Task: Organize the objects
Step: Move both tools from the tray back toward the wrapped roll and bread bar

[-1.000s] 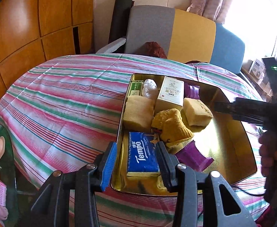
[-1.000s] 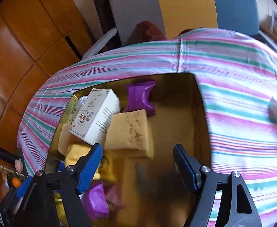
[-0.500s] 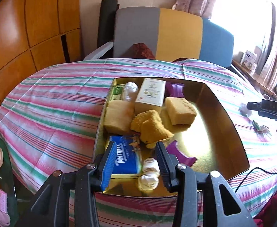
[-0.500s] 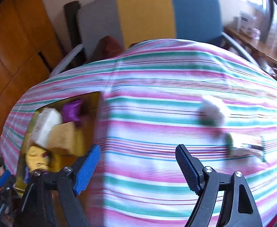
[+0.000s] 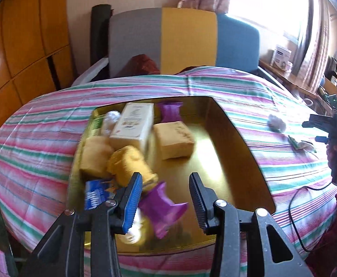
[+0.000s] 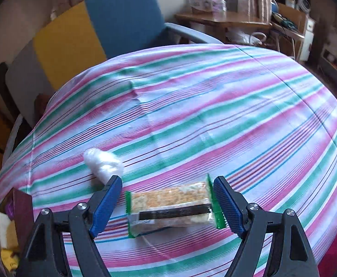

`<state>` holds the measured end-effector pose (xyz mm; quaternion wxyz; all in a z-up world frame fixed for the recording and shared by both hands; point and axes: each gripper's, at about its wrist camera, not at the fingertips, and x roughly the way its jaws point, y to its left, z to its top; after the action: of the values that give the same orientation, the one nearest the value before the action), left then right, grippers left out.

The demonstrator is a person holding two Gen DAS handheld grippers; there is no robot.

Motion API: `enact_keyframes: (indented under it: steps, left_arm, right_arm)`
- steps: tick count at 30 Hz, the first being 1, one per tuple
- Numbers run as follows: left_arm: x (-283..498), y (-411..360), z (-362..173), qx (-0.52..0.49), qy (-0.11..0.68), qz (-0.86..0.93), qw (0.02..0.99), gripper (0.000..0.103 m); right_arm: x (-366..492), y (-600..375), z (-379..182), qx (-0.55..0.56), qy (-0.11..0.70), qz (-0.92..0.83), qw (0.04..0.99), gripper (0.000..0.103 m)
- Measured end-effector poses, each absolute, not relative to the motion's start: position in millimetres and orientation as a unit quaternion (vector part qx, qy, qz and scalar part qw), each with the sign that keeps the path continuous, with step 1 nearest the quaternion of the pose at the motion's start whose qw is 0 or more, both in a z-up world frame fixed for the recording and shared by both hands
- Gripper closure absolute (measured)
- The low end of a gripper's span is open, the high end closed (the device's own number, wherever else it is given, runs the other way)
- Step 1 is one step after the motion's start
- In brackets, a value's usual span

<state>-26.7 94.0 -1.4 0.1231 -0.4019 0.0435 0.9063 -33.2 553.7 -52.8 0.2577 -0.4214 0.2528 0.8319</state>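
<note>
A gold tray on the striped tablecloth holds a white box, yellow sponges, a blue tissue pack and purple packets. My left gripper hovers open over the tray's near end, above one purple packet, with its pads clear of it. On the cloth right of the tray, my right gripper stands open astride a green-edged snack bar. Its pads sit just off the wrapper's ends. A white plastic wad lies just beyond its left finger.
A grey, yellow and blue chair stands behind the round table. A black cable trails over the cloth at the right edge. A wooden side desk with boxes lies beyond. The tray's corner shows at lower left in the right wrist view.
My right gripper swung from above the tray out to the right over the cloth and now straddles the snack bar. My left gripper shifted right, from over the tissue pack to over a purple packet.
</note>
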Motion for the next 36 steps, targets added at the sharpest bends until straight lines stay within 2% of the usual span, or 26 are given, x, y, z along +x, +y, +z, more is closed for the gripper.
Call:
enact_keyframes:
  steps: [8, 10, 12, 17, 19, 23, 27, 36]
  left_arm:
    - [-36, 139, 2, -0.406, 0.045, 0.898, 0.164, 0.061]
    - [-37, 148, 2, -0.407, 0.046, 0.896, 0.172, 0.061]
    - [-38, 157, 3, -0.406, 0.051, 0.895, 0.181, 0.061]
    - [-43, 173, 6, -0.405, 0.055, 0.890, 0.201, 0.061]
    - [-47, 180, 8, -0.405, 0.055, 0.889, 0.206, 0.061]
    - [-52, 193, 12, -0.406, 0.046, 0.886, 0.221, 0.061]
    - [-60, 216, 16, -0.411, 0.040, 0.877, 0.248, 0.061]
    - [-104, 293, 3, -0.442, 0.038, 0.848, 0.290, 0.061]
  right_arm:
    - [-25, 571, -62, -0.432, 0.316, 0.801, 0.269, 0.021]
    - [-20, 573, -61, -0.435, 0.321, 0.794, 0.278, 0.024]
    - [-16, 575, -65, -0.440, 0.349, 0.786, 0.258, 0.029]
    - [-22, 571, -77, -0.458, 0.387, 0.772, 0.210, 0.029]
    - [-35, 572, -80, -0.457, 0.380, 0.779, 0.200, 0.029]
    - [-53, 580, -75, -0.443, 0.299, 0.802, 0.267, 0.029]
    - [-40, 591, -74, -0.425, 0.358, 0.789, 0.263, 0.030]
    - [-26, 584, -61, -0.432, 0.352, 0.786, 0.267, 0.030]
